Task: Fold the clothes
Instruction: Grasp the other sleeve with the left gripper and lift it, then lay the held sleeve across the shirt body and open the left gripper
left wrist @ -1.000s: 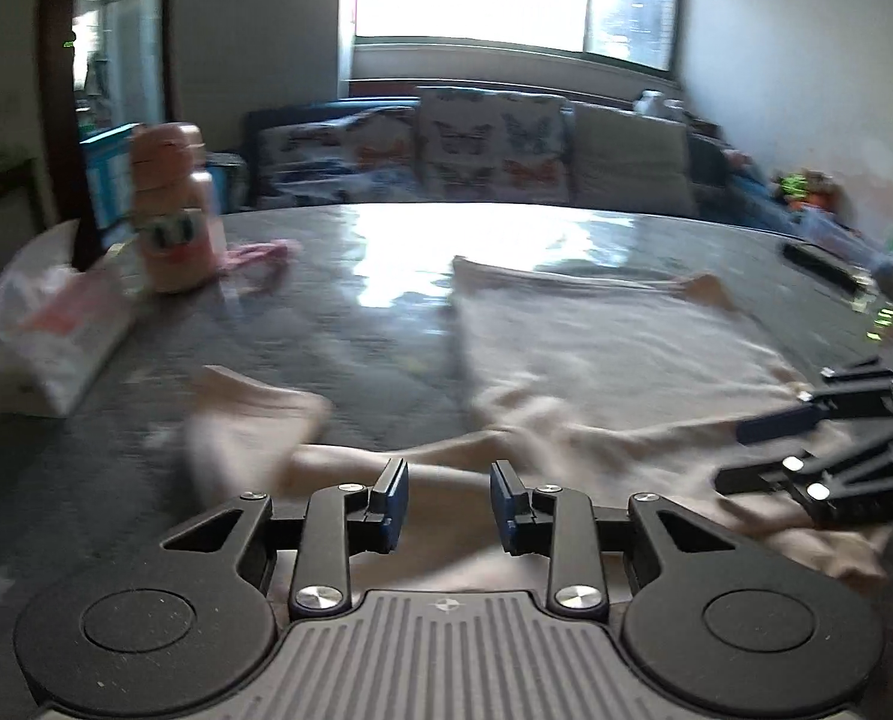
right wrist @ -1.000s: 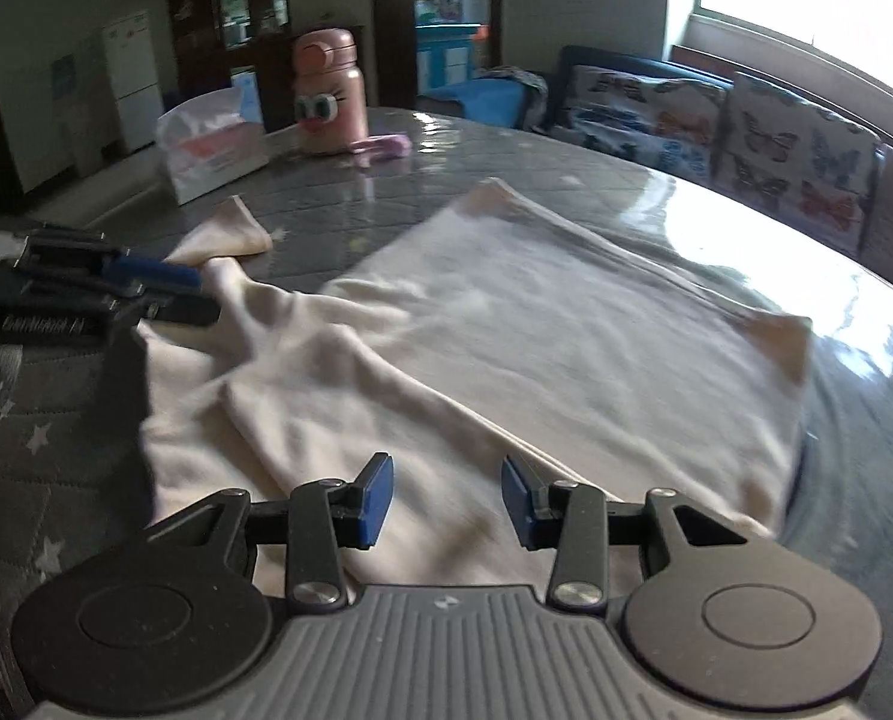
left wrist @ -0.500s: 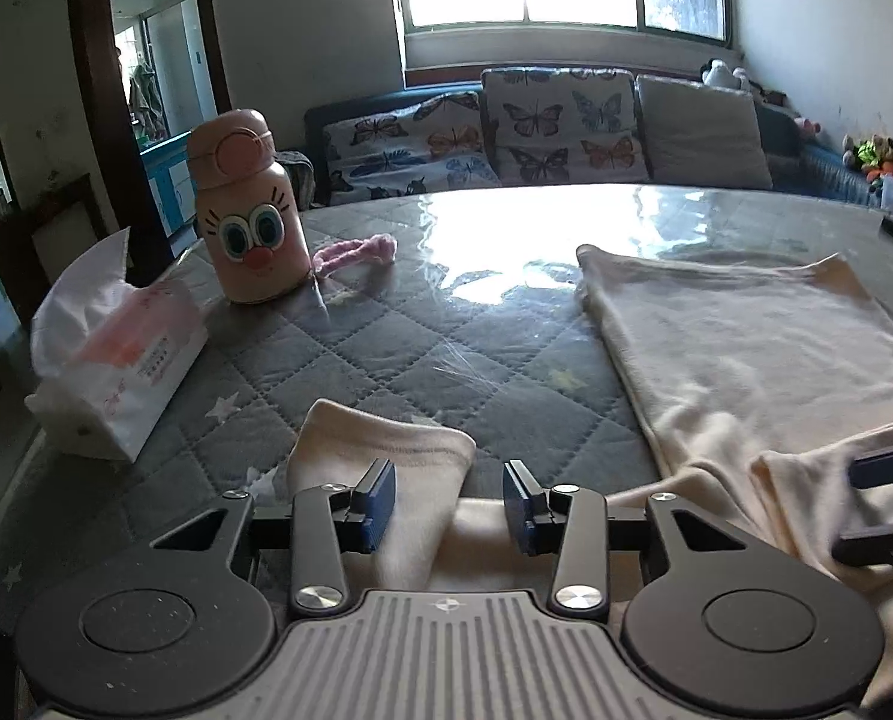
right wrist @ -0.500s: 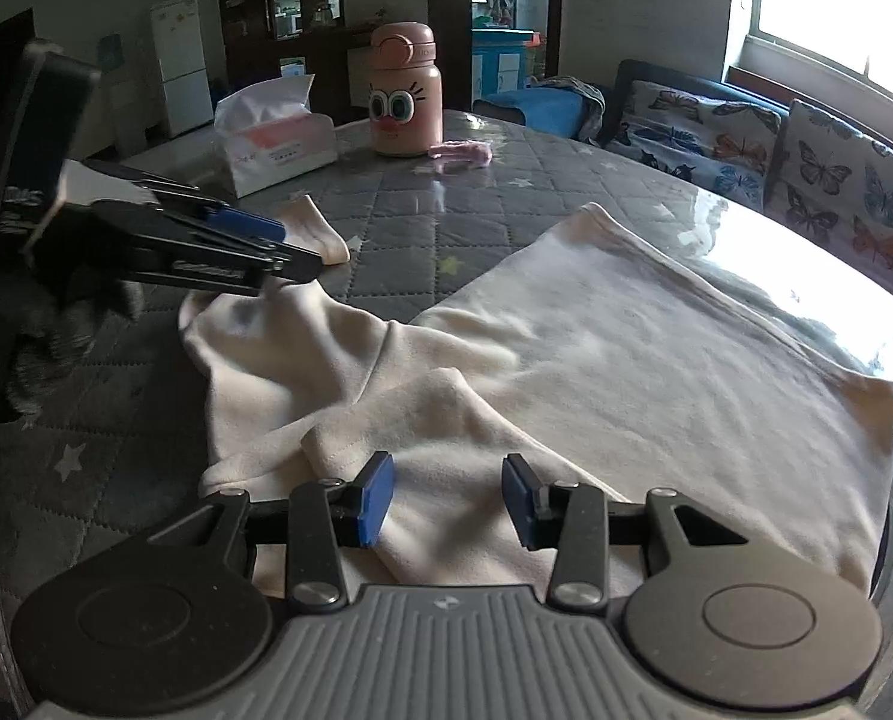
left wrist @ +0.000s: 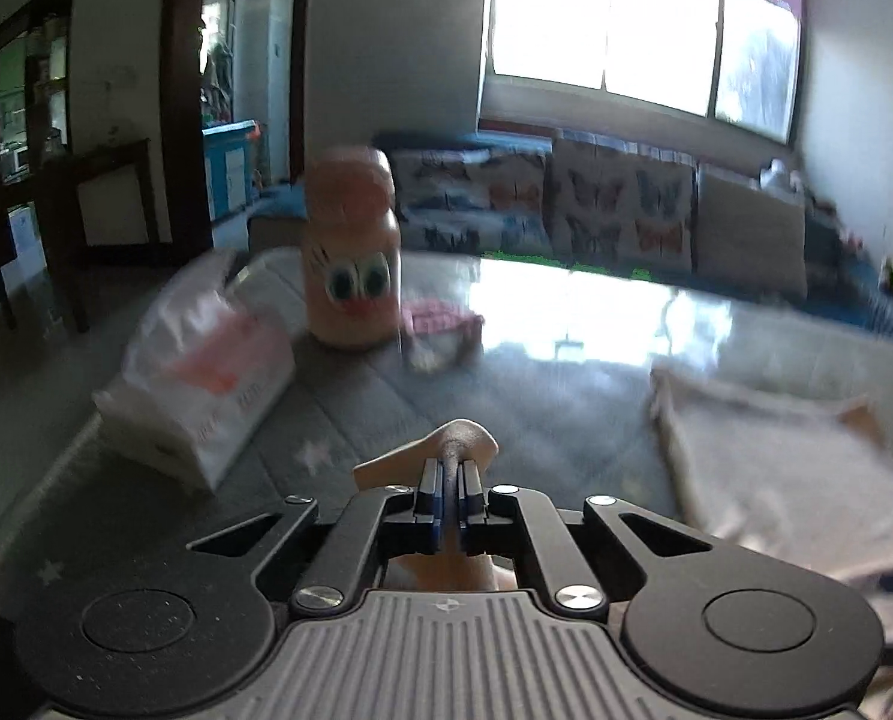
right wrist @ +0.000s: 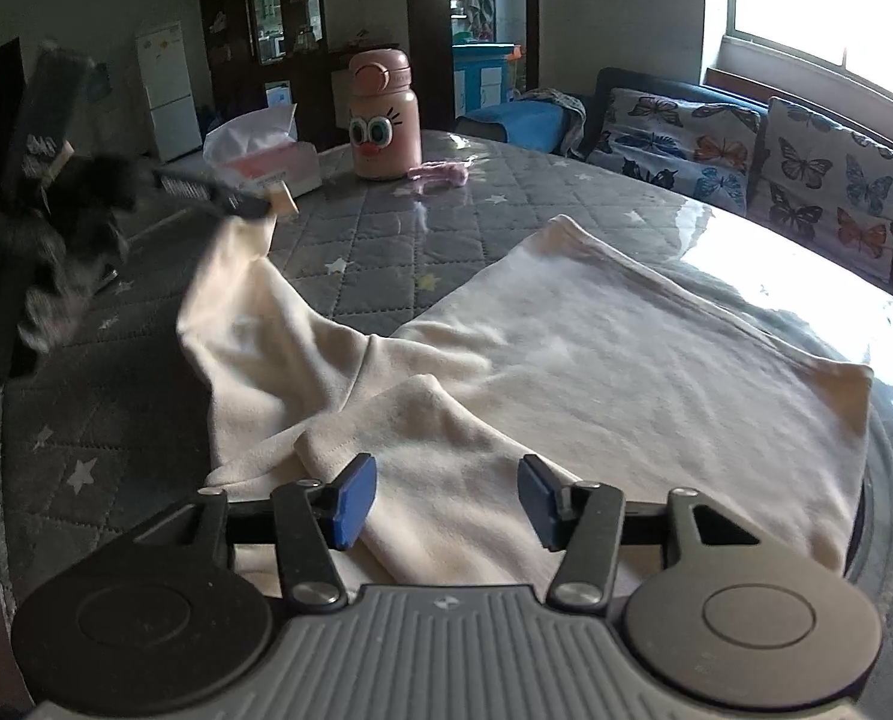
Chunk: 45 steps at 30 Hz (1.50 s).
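Observation:
A cream long-sleeved garment (right wrist: 596, 336) lies spread on the grey quilted table; its body also shows at the right of the left wrist view (left wrist: 794, 456). My left gripper (left wrist: 448, 480) is shut on the cuff of one sleeve (left wrist: 458, 441) and holds it lifted above the table. In the right wrist view the left gripper (right wrist: 248, 207) is at the left, with that sleeve (right wrist: 236, 300) hanging down from it. My right gripper (right wrist: 443, 495) is open and empty, low over the folded second sleeve (right wrist: 422, 420) at the garment's near edge.
A pink cartoon-face bottle (right wrist: 383, 120), a tissue pack (right wrist: 266, 159) and a small pink cloth (right wrist: 440, 173) stand at the table's far side. The bottle (left wrist: 350, 264) and tissue pack (left wrist: 206, 372) lie ahead of the left gripper. A sofa with butterfly cushions (right wrist: 746, 162) is behind.
My left gripper has shut on the sleeve cuff and lifted it off the table, up and towards the bottle. The right gripper has stayed open over the other sleeve.

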Each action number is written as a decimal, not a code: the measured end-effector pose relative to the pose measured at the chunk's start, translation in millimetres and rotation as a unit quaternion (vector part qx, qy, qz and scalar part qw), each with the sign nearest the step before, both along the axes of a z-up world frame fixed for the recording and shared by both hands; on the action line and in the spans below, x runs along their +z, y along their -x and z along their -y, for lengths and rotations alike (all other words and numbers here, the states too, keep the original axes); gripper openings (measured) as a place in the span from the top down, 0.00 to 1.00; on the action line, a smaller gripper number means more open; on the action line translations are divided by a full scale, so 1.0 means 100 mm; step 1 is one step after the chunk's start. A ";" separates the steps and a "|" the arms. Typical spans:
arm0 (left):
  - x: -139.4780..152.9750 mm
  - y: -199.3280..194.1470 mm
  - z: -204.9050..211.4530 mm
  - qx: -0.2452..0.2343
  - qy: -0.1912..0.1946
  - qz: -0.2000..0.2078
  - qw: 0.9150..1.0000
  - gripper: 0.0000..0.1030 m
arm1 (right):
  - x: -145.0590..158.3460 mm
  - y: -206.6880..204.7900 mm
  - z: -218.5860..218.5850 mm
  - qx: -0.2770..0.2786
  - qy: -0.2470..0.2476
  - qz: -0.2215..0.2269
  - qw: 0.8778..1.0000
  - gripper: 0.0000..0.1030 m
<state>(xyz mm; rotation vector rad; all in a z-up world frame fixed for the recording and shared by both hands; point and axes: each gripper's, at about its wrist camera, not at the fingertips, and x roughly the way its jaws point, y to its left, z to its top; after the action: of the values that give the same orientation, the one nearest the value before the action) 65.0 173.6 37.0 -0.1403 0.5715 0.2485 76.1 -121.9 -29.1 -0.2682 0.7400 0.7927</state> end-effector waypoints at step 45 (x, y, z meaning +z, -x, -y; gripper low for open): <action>-0.36 0.46 1.39 -0.254 -0.019 -0.053 0.965 0.68 | -0.03 0.08 1.19 -0.131 -0.035 -0.038 0.990 0.71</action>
<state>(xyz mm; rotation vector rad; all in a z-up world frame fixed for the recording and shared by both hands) 19.5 34.8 0.7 0.0604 0.6889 -0.2339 68.0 -241.1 -31.8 -0.0747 0.7993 0.5799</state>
